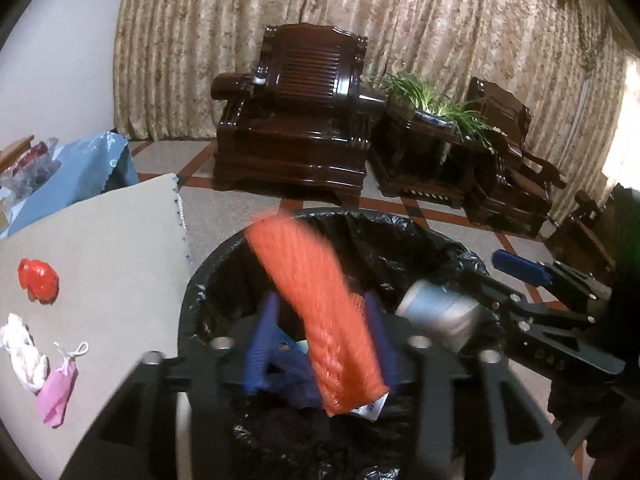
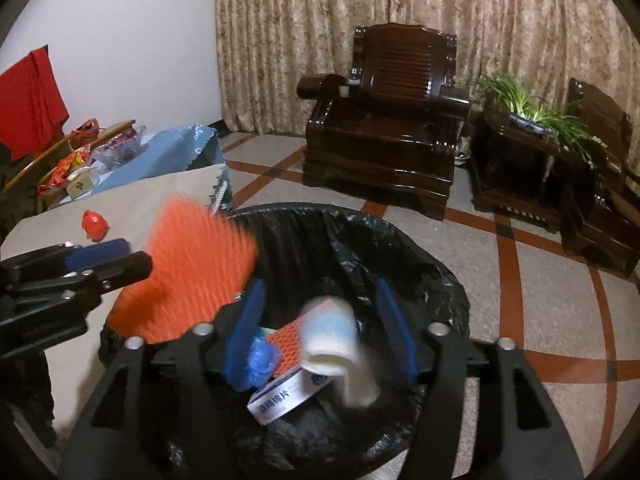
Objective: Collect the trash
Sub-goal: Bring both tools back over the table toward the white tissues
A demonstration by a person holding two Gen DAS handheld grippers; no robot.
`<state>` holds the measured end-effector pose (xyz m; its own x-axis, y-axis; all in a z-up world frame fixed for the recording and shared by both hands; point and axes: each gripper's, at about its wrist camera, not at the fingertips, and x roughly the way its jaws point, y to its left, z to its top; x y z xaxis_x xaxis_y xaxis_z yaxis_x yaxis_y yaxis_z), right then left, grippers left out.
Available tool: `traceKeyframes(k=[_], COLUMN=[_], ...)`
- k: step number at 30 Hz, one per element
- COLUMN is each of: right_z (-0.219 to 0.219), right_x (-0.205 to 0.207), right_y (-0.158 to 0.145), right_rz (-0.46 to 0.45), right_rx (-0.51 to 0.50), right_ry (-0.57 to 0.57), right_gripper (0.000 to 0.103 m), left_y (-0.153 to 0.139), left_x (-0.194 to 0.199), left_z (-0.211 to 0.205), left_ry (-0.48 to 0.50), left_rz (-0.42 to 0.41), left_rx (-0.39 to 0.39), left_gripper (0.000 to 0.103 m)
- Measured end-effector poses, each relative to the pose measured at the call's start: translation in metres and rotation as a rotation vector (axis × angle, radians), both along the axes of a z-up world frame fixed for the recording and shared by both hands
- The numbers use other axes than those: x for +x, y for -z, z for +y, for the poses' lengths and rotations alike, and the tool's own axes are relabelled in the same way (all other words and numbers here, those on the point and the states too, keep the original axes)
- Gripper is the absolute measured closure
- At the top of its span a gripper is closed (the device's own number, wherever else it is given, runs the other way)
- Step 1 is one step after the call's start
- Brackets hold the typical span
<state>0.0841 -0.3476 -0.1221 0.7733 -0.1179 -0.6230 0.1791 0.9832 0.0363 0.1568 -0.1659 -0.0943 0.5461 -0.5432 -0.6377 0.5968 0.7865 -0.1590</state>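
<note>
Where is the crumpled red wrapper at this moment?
The crumpled red wrapper lies on the beige tablecloth, left of the black-lined trash bin in both wrist views, beyond the white wad and pink piece.

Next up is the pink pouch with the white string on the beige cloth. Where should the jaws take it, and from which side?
Grip the pink pouch across its narrower upper body, just below the knotted white string, coming straight down from above. It lies flat on the beige cloth, so a side approach finds no edge to catch. The white twisted scrap sits close on its left; keep the jaws to the right of it.
</note>
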Motion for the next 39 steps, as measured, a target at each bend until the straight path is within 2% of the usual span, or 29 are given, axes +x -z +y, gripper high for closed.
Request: traceKeyframes(k=[2, 3, 4, 5, 7, 12, 21, 39], right_z=[0.001, 0.002, 0.003, 0.004, 0.006, 0.013, 0.057, 0.169], right_x=[-0.004, -0.007, -0.008, -0.011, -0.013, -0.024, -0.023, 0.016], right_y=[-0.001, -0.002, -0.003, -0.005, -0.009, -0.023, -0.046, -0.044], right_rz=[-0.007, -0.013, -0.018, -0.024, -0.025, -0.068, -0.113, -0.109], right_rx=[-0.005, -0.009, -0.009, -0.003, 0.020, 0.058, 0.077, 0.047], right_ry=[0.004, 0.011, 0.017, 0.019, 0.021, 0.016, -0.067, -0.274], right_gripper=[0.027, 0.015, 0.010, 0.009, 0.007, 0.007, 0.005, 0.005], left_y=[-0.001, -0.002, -0.003, -0.005, -0.008, -0.020, -0.035, -0.020], left_x=[0.000, -0.001, -0.002, -0.003, -0.006, -0.017, -0.033, -0.041], left_z=[0.006, 0.011, 0.014, 0.019, 0.028, 0.057, 0.116, 0.259], left_ry=[-0.010, -0.021, -0.030, -0.040, -0.062, -0.113, -0.228, -0.515], left_rz=[0.002, -0.005, -0.013, -0.020, -0.033, -0.072, -0.099, -0.089], left_rx=[-0.007, -0.009, -0.010, -0.011, -0.009, -0.009, -0.013, 0.014], left_gripper=[0.046, 0.039, 0.034, 0.031, 0.019, 0.009, 0.006, 0.006])
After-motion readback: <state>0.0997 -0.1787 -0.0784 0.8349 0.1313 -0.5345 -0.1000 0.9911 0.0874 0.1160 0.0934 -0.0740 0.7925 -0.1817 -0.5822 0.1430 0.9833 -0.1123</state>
